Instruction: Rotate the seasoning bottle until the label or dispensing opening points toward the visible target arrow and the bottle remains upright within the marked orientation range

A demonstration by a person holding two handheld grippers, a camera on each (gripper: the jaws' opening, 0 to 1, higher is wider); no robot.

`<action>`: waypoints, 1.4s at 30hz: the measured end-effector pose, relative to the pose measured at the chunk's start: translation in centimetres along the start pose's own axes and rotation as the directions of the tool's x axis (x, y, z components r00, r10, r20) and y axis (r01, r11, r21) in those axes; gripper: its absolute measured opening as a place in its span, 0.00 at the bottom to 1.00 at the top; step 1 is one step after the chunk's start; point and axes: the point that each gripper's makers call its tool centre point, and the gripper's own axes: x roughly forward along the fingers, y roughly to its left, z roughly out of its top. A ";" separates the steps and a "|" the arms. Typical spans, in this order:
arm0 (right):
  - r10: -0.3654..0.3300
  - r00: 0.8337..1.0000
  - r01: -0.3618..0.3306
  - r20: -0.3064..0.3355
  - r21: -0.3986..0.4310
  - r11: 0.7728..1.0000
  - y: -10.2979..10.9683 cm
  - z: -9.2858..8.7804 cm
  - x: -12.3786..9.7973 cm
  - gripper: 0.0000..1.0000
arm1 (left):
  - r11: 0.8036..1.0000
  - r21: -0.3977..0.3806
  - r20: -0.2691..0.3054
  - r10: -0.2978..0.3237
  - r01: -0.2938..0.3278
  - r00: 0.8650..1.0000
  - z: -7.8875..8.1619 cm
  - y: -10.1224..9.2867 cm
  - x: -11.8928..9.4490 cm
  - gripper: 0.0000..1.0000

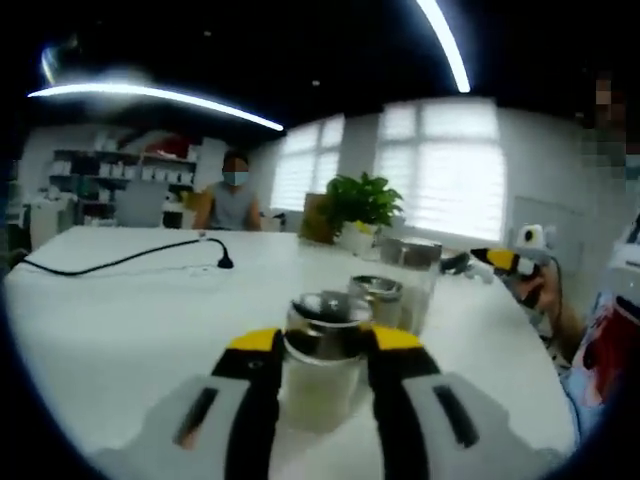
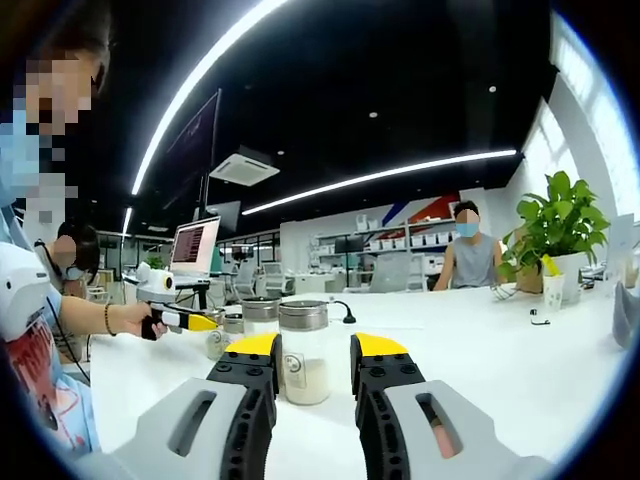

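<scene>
In the left gripper view, the left gripper (image 1: 322,352) is low in the middle of the frame. Its yellow-tipped jaws hold a jar (image 1: 322,362) with a shiny lid, one jaw pressing on each side. The jar stands upright on the white table (image 1: 110,330). More jars (image 1: 392,290) stand just behind it. A black cable (image 1: 120,260) lies on the left. A green plant (image 1: 358,205) is at the back.

In the right gripper view, the right gripper (image 2: 313,375) is at the bottom middle. Its jaws are wide apart with nothing between them. A jar of white powder (image 2: 304,352) stands upright on the table just past the tips. At the left, a hand (image 2: 128,320) holds another gripper (image 2: 185,320).
</scene>
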 end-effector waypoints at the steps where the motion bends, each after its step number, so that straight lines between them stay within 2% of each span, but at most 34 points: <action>1: 0.000 1.000 0.000 -0.002 0.002 1.000 0.0 -0.1 0.0 0.27 | 1.000 0.005 0.001 -0.011 0.011 1.000 0.1 0.0 0.0 0.35; 6: 0.015 1.000 -0.015 0.013 0.017 1.000 0.2 0.0 0.0 0.27 | 0.990 0.008 -0.015 -0.141 0.141 0.990 0.0 -0.3 0.2 0.35; 9: 0.003 1.000 -0.003 -0.002 -0.003 1.000 0.1 -0.1 0.1 0.27 | 0.985 -0.004 -0.040 -0.175 0.175 0.984 0.0 -0.1 0.3 0.35; 12: -0.007 1.000 0.007 -0.009 0.006 1.000 -0.2 -0.3 0.1 0.27 | 0.964 0.011 -0.085 -0.265 0.267 0.961 -0.1 -0.6 0.4 0.35; 14: -0.009 1.000 0.010 -0.011 0.012 1.000 -0.3 -0.4 0.1 0.27 | 0.950 0.018 -0.090 -0.308 0.311 0.947 -0.1 -0.8 0.5 0.35; 16: -0.013 1.000 0.013 -0.017 0.010 1.000 -0.4 -0.6 0.0 0.27 | 0.930 0.015 -0.098 -0.364 0.367 0.926 -0.2 -1.0 0.4 0.35; 20: -0.016 1.000 0.016 -0.021 0.005 1.000 -0.5 -0.6 0.0 0.27 | 0.900 0.039 -0.130 -0.425 0.433 0.896 -0.2 -1.2 0.4 0.35; 22: -0.014 1.000 0.014 -0.022 0.003 1.000 -0.5 -0.6 0.0 0.27 | 0.874 0.037 -0.156 -0.474 0.485 0.866 -0.3 -1.5 0.3 0.35; 24: -0.006 1.000 0.006 -0.022 0.002 1.000 -0.3 -0.7 0.0 0.27 | 0.827 0.059 -0.203 -0.538 0.559 0.818 -0.6 -2.3 -0.1 0.35; 25: -0.001 1.000 0.000 -0.020 -0.006 1.000 -0.2 -0.7 0.0 0.27 | 0.810 0.079 -0.238 -0.551 0.581 0.800 -0.7 -2.6 -0.4 0.35; 27: 0.002 1.000 -0.002 -0.025 -0.021 1.000 -0.2 -0.8 -0.1 0.27 | 0.814 0.108 -0.257 -0.531 0.570 0.807 -0.7 -2.7 0.0 0.35; 28: 0.001 1.000 -0.002 -0.028 -0.024 1.000 -0.2 -0.8 -0.1 0.27 | 0.813 0.110 -0.261 -0.531 0.571 0.806 -0.8 -2.7 0.2 0.35; 29: 0.003 1.000 -0.003 -0.030 -0.023 1.000 -0.2 -0.9 -0.1 0.27 | 0.808 0.109 -0.266 -0.538 0.579 0.800 -0.8 -2.6 0.2 0.35; 31: 0.005 1.000 -0.005 -0.030 -0.019 1.000 -0.2 -0.9 -0.1 0.27 | 0.789 0.091 -0.279 -0.565 0.607 0.776 -0.9 -2.4 0.0 0.35; 33: 0.005 1.000 -0.005 -0.028 -0.016 1.000 -0.2 -0.9 -0.1 0.27 | 0.760 0.066 -0.303 -0.602 0.646 0.739 -1.0 -2.5 -0.3 0.35; 35: 0.005 1.000 -0.006 -0.027 -0.019 1.000 -0.2 -0.8 -0.1 0.27 | 0.720 0.064 -0.330 -0.638 0.691 0.696 -1.1 -2.6 -0.5 0.35; 36: 0.008 1.000 -0.008 -0.025 -0.028 1.000 -0.2 -0.8 -0.1 0.27 | 0.710 0.061 -0.336 -0.648 0.702 0.684 -1.1 -2.6 -0.6 0.35; 37: 0.009 1.000 -0.010 -0.022 -0.032 0.999 -0.2 -0.7 -0.1 0.27 | 0.687 0.054 -0.343 -0.669 0.725 0.660 -1.2 -2.8 -0.6 0.35; 38: 0.009 1.000 -0.009 -0.021 -0.032 0.999 -0.2 -0.7 -0.1 0.27 | 0.672 0.047 -0.340 -0.685 0.739 0.645 -1.1 -2.7 -0.5 0.35; 40: 0.001 1.000 -0.002 -0.021 -0.024 1.000 -0.4 -0.8 -0.1 0.27 | 0.636 0.030 -0.339 -0.719 0.771 0.607 -1.2 -2.8 -0.6 0.35; 42: 0.002 1.000 -0.003 -0.029 -0.019 1.000 -0.4 -1.0 0.0 0.27 | 0.614 0.004 -0.350 -0.739 0.790 0.576 -1.3 -2.9 -0.6 0.35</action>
